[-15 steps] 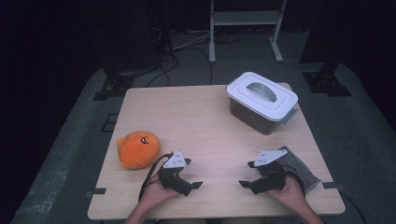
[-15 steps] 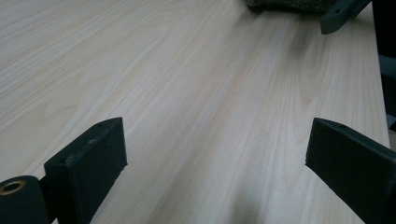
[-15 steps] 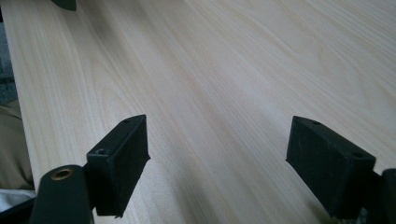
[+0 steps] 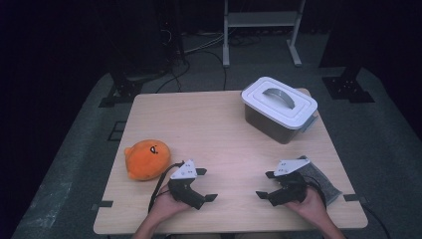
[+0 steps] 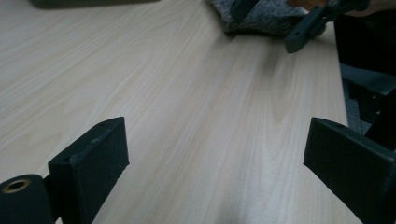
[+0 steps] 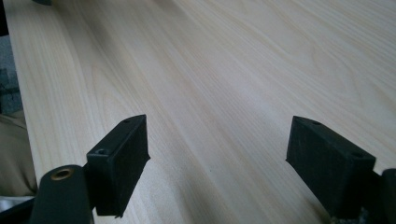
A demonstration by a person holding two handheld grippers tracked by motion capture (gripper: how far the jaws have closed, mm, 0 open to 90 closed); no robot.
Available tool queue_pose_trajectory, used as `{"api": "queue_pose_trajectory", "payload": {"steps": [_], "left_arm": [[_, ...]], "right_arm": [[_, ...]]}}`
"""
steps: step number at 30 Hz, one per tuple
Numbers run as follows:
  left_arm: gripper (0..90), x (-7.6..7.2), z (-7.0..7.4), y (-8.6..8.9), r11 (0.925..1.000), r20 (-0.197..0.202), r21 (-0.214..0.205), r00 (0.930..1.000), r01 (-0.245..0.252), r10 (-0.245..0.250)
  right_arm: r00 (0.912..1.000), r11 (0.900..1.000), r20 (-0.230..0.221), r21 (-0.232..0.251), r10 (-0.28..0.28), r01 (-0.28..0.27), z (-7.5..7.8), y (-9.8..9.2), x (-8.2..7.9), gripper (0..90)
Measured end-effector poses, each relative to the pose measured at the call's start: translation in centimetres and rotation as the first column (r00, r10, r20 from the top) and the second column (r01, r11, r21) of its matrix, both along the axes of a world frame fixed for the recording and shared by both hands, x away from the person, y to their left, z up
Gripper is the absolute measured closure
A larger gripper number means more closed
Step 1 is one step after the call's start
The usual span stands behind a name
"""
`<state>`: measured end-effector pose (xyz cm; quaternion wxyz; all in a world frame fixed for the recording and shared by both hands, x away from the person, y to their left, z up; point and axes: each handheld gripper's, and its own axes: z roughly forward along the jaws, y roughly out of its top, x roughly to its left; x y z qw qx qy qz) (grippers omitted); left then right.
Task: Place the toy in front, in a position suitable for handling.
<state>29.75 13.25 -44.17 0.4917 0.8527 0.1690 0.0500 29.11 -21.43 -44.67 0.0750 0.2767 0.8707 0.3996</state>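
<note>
Two black grippers rest low over the near part of a pale wooden table, each in a person's hand. My left gripper points right toward the table's middle, jaws wide apart with bare wood between them. My right gripper points left, facing it, also open over bare wood. An orange plush toy lies just left of the left gripper, apart from it. A grey speckled cloth lies under the right hand; in the left gripper view the cloth sits behind the right gripper.
A grey box with a white handled lid stands at the far right of the table. The near table edge runs just below both hands. Beyond the table are dark floor, cables and a white stand's legs.
</note>
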Motion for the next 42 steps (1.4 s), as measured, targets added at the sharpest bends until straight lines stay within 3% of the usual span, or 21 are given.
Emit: {"api": "queue_pose_trajectory", "payload": {"steps": [3, 7, 12, 16, 19, 20, 21, 22, 23, 24, 26, 27, 28, 34, 35, 36, 37, 38, 39, 40, 42], "left_arm": [[7.2, -0.2, 0.4, 0.2, 0.9998, 0.003, -0.013, 0.9999, 0.012, -0.012], [7.2, -0.3, 1.9, 1.0, 0.9992, 0.045, -0.036, 0.9988, 0.019, -0.017], [7.3, -0.1, 3.9, 3.3, 0.9976, 0.105, -0.063, 0.9938, -0.028, 0.035], [7.3, 0.5, 5.4, 5.9, 0.9918, 0.149, -0.09, 0.9834, -0.09, 0.103], [7.3, 1.2, 6.6, 8.6, 0.9807, 0.18, -0.122, 0.9683, -0.153, 0.173], [7.3, 1.2, 6.6, 8.6, 0.9807, 0.18, -0.122, 0.9683, -0.153, 0.173], [7.3, 1.5, 6.9, 9.8, 0.9737, 0.187, -0.136, 0.9603, -0.183, 0.207], [7.3, 1.5, 6.9, 9.8, 0.9737, 0.187, -0.136, 0.9603, -0.183, 0.207], [7.2, 1.9, 6.9, 11.0, 0.9671, 0.19, -0.147, 0.9537, -0.207, 0.233], [7.2, 1.9, 6.9, 11.0, 0.9671, 0.19, -0.147, 0.9537, -0.207, 0.233], [7.2, 2.2, 6.8, 12.0, 0.96, 0.197, -0.152, 0.9447, -0.235, 0.262], [7.2, 2.5, 6.6, 12.9, 0.9524, 0.189, -0.163, 0.9392, -0.258, 0.287], [7.2, 2.5, 6.6, 12.9, 0.9524, 0.189, -0.163, 0.9392, -0.258, 0.287], [7.2, 3.5, 5.4, 14.8, 0.9347, 0.182, -0.148, 0.9199, -0.323, 0.347], [7.2, 3.8, 4.9, 15.3, 0.927, 0.174, -0.144, 0.9134, -0.346, 0.368], [7.2, 3.8, 4.9, 15.3, 0.927, 0.174, -0.144, 0.9134, -0.346, 0.368], [7.1, 4.1, 4.3, 15.9, 0.917, 0.155, -0.144, 0.9067, -0.372, 0.392], [7.1, 4.1, 4.3, 15.9, 0.917, 0.155, -0.144, 0.9067, -0.372, 0.392], [7.0, 4.3, 3.6, 16.4, 0.9076, 0.145, -0.145, 0.8988, -0.394, 0.413], [7.1, 4.3, 3.6, 16.4, 0.9076, 0.145, -0.145, 0.8988, -0.394, 0.413], [7.0, 4.4, 2.9, 16.8, 0.8988, 0.132, -0.136, 0.8915, -0.417, 0.433]], "right_arm": [[1.0, 1.0, 0.001, 0.003, 0.002, -0.002, 0.1, 0.1, 0.0, 19.4], [1.0, 1.0, 0.001, -0.001, 0.006, -0.006, 0.0, 0.2, 0.0, 19.5], [0.9999, 0.9999, -0.001, 0.001, 0.012, -0.012, 0.1, 0.4, 0.1, 19.4], [0.9999, 0.9999, 0.004, 0.003, 0.014, -0.014, 0.1, 0.5, 0.0, 19.4], [0.9999, 0.9999, 0.013, 0.01, 0.012, -0.012, 0.3, 0.4, -0.1, 19.5], [0.9999, 0.9999, 0.013, 0.01, 0.012, -0.012, 0.3, 0.4, -0.1, 19.5], [0.9998, 0.9999, 0.015, 0.009, 0.013, -0.013, 0.3, 0.3, -0.2, 19.5], [0.9998, 0.9999, 0.015, 0.009, 0.013, -0.013, 0.3, 0.3, -0.2, 19.5], [0.9997, 0.9999, 0.019, 0.008, 0.013, -0.013, 0.3, 0.3, -0.2, 19.5], [0.9997, 0.9999, 0.019, 0.008, 0.013, -0.013, 0.3, 0.3, -0.2, 19.5], [0.9998, 0.9999, 0.015, 0.01, 0.013, -0.013, 0.3, 0.3, -0.3, 19.5], [0.9998, 0.9999, 0.012, 0.008, 0.013, -0.014, 0.3, 0.3, -0.3, 19.5], [0.9998, 0.9999, 0.011, 0.008, 0.014, -0.014, 0.3, 0.3, -0.3, 19.5], [0.9998, 0.9998, 0.014, 0.008, 0.017, -0.017, 0.3, 0.4, -0.4, 19.5], [0.9997, 0.9998, 0.015, 0.01, 0.018, -0.018, 0.3, 0.4, -0.4, 19.5], [0.9997, 0.9998, 0.015, 0.01, 0.018, -0.018, 0.3, 0.4, -0.4, 19.5], [0.9997, 0.9997, 0.017, 0.011, 0.019, -0.019, 0.3, 0.4, -0.4, 19.5], [0.9997, 0.9997, 0.017, 0.011, 0.019, -0.019, 0.3, 0.4, -0.4, 19.5], [0.9996, 0.9997, 0.021, 0.013, 0.018, -0.019, 0.4, 0.3, -0.5, 19.5], [0.9996, 0.9997, 0.021, 0.013, 0.018, -0.019, 0.4, 0.3, -0.5, 19.5], [0.9995, 0.9996, 0.022, 0.017, 0.02, -0.021, 0.5, 0.3, -0.5, 19.5]]}}
